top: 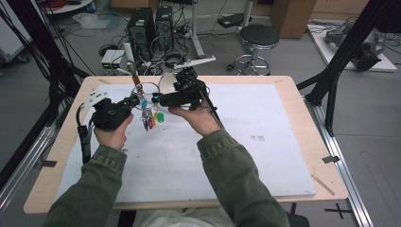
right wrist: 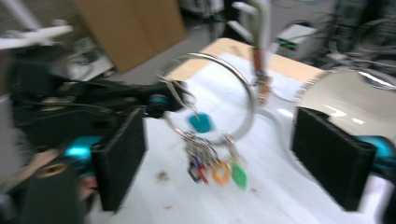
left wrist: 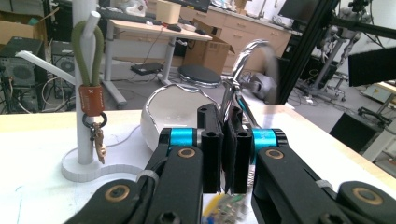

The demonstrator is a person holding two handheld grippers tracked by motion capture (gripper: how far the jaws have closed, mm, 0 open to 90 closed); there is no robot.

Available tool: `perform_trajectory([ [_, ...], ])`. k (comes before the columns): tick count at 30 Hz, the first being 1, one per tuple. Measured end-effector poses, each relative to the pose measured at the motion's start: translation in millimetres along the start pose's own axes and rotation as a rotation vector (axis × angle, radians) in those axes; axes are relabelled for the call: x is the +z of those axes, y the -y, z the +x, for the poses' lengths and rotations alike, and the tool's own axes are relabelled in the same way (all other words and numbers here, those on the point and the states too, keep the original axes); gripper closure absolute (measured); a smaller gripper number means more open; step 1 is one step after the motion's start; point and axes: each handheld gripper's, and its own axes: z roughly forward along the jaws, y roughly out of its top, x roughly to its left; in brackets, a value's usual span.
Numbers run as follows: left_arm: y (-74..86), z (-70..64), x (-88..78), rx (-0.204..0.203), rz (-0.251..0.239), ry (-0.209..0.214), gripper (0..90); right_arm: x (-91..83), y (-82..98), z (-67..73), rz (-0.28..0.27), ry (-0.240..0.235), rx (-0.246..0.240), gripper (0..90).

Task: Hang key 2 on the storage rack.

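Left gripper [top: 134, 101] clamped on key ring [right wrist: 210, 100], right gripper [top: 157, 99] jaws wide apart beside ring, keys [right wrist: 215, 170] dangling

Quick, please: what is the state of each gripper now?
Left gripper: closed, holding the large metal key ring.
Right gripper: open, holding nothing; ring between its jaws.

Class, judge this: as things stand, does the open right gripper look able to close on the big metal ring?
Probably yes: the right gripper stands open with the metal ring just ahead, nothing between; the left gripper holds it.
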Motion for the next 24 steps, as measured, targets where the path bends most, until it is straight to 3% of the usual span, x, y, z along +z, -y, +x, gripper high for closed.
perform_trajectory([
  [1,-0.4,0.9,-0.5,0.001,0.000,-0.002,86.6,-2.1,1.2,-1.9,-0.011,0.028,0.007,8.5],
  [3,-1.5,2.6,-1.7,0.000,-0.004,-0.006,86.8,-6.9,3.7,-8.2,-0.043,0.038,0.024,8.0],
  [5,-2.6,5.3,-3.4,0.002,-0.004,-0.011,86.8,-10.4,6.2,-14.7,-0.041,0.042,0.038,1.4],
  [11,-7.6,12.4,-8.7,0.006,-0.012,-0.035,86.8,-22.4,18.8,-30.7,-0.024,0.072,0.030,1.4],
  [16,-12.1,18.1,-12.6,0.014,-0.009,-0.058,86.8,-34.8,31.4,-45.2,-0.031,0.097,0.052,1.4],
  [19,-14.2,21.3,-13.9,0.017,-0.010,-0.066,86.8,-44.3,39.4,-55.5,-0.049,0.088,0.079,1.4],
  [24,-16.1,25.8,-16.0,0.019,-0.013,-0.077,86.8,-61.5,53.1,-72.2,-0.083,0.124,0.110,1.4],
])
